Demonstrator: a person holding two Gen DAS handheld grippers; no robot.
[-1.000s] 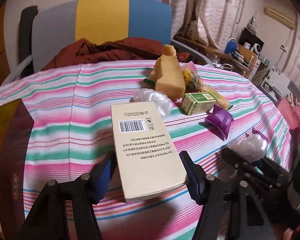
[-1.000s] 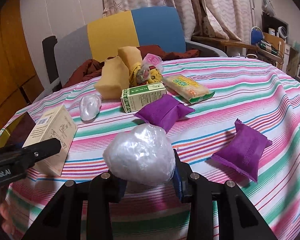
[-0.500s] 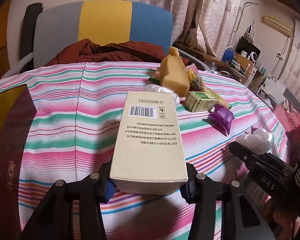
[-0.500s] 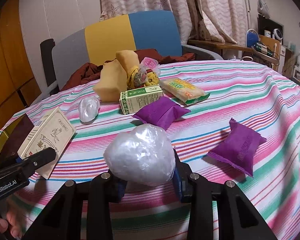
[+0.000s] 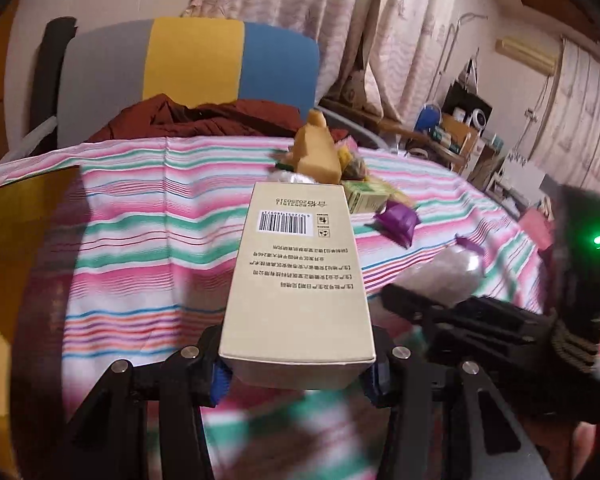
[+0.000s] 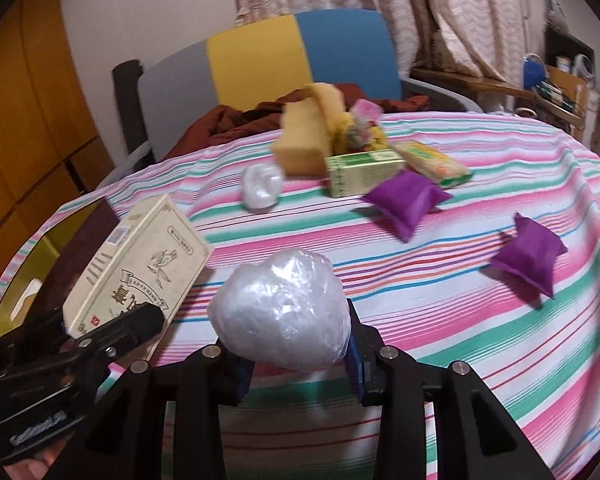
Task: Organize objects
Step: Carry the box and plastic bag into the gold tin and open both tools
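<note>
Now | left gripper (image 5: 296, 372) jaws clamp cream box (image 5: 296, 276), lengthwise pointing away | right gripper (image 6: 296, 364) jaws clamp plastic bundle (image 6: 284, 316)

1. Your left gripper (image 5: 298, 364) points forward and down, its blue-padded jaws clamped on the sides of a beige box (image 5: 296, 280), lifted off the table.
2. Your right gripper (image 6: 298, 360) points forward and down, its jaws closed on a white plastic-wrapped bundle (image 6: 282, 312).
</note>
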